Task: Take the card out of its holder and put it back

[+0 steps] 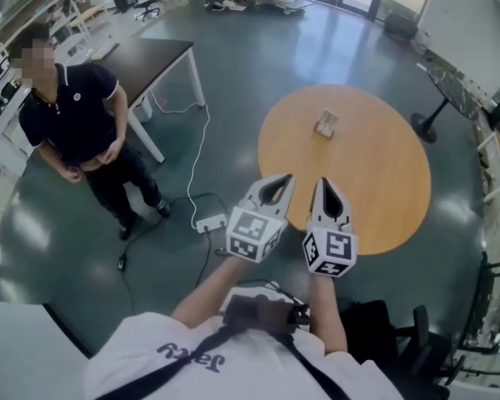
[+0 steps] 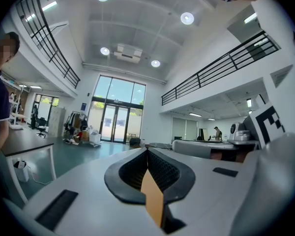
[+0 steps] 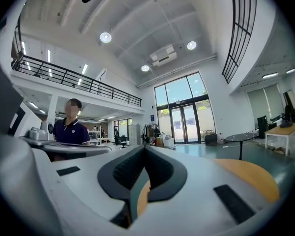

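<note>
Though perhaps off-centre, holder [image 1: 326, 123] inside table rim [image 1: 271, 177].

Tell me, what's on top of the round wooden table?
One small card holder sits on the table, toward its far side. The left gripper and right gripper hide a bit of the near edge.

Round wooden tabletop [image 1: 383, 173] on a grey-green floor [image 1: 233, 82]. Off its left edge a white power strip [image 1: 211, 222] lies on the floor, its white cable [image 1: 205, 140] running up toward a dark rectangular table [image 1: 146, 61] with white legs. A person [image 1: 75, 115] in a dark polo stands beside that table. Glass doors [image 2: 115, 124] in the far wall.
</note>
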`<state>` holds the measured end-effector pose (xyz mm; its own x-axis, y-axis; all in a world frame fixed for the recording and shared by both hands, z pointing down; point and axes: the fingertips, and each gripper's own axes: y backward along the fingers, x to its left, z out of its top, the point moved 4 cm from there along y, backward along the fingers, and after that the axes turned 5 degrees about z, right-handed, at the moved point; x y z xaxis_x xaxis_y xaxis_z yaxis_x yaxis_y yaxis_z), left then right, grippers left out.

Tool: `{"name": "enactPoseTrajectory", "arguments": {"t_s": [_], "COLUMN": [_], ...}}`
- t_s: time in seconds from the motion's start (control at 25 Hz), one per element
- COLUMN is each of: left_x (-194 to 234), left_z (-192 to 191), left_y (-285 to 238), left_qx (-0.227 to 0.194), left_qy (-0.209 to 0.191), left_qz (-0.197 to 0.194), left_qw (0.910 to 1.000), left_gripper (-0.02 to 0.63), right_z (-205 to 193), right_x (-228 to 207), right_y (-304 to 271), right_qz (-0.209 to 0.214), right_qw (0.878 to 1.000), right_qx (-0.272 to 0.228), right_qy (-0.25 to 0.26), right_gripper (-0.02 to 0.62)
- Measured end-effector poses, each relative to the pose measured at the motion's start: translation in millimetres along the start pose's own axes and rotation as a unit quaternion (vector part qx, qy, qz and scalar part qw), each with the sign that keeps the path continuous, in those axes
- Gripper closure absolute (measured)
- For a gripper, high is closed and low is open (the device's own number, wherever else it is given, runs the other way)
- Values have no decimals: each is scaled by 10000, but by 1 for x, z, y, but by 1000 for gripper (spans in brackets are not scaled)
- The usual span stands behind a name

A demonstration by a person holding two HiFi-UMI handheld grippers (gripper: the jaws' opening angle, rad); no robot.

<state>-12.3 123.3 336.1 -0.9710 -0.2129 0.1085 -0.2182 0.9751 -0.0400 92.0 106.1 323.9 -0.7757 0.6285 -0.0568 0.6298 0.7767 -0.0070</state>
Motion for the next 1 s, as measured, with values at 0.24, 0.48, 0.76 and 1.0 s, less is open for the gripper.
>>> {"name": "enactPoseTrajectory", "arguments": {"t_s": [0.24, 0.48, 0.76, 1.0], "left_x": [-21, -20, -9, 34], "left_z": [-9, -16, -23, 5], "left_y": [-20, -37, -80, -131], "left_qx": [84, 263, 351, 50], "left_qy": [-69, -10, 27, 123], "left_qz": [-2, -25, -471, -720], "left_qw": [9999, 9997, 9983, 9973], "left_gripper": [595, 595, 595, 595], "right_z": [-15, -21, -25, -14], "right_x": [-42, -50, -70, -78], "right_y": [7, 4, -29, -77], "right_qz": [-190, -242, -608, -837], "right_qw": [9995, 9990, 9973, 9962], "right_qx": [111, 199, 269, 173], "right_qy": [-243, -328, -306, -183], "right_gripper": [575, 575, 575, 575]}}
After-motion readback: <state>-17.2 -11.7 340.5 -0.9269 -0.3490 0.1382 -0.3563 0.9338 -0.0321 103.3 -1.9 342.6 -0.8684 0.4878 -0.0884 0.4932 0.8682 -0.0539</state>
